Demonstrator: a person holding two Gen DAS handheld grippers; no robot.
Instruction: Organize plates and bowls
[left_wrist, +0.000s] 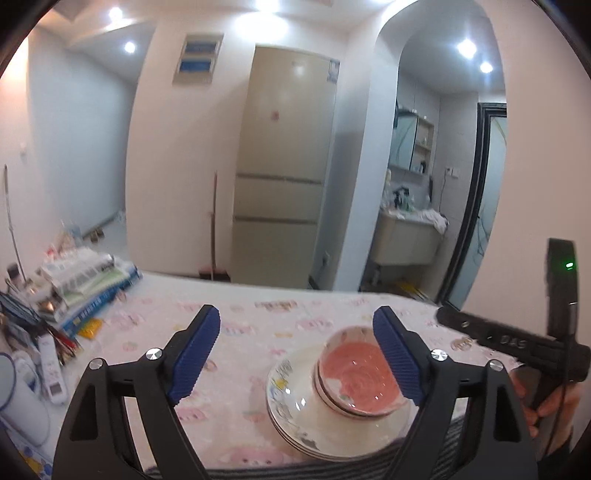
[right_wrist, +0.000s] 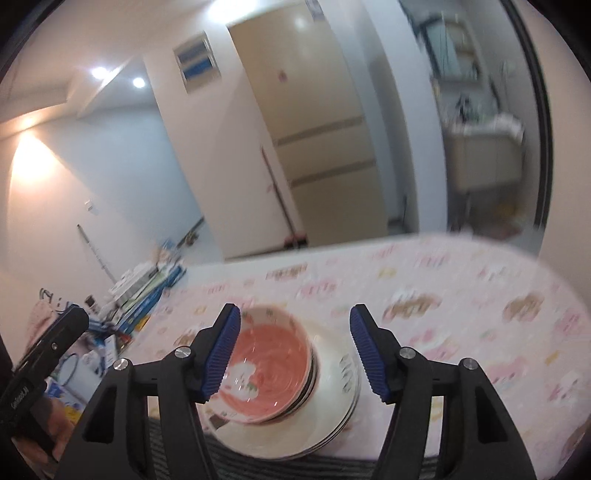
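Pink-lined bowls nest on stacked plates on the surface; left gripper and right gripper hover, jaws open, empty.

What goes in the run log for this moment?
left gripper: open, empty | right gripper: open, empty | stacked pink-glazed ceramic bowls: on stacked white patterned plates | stack: near table edge, untouched
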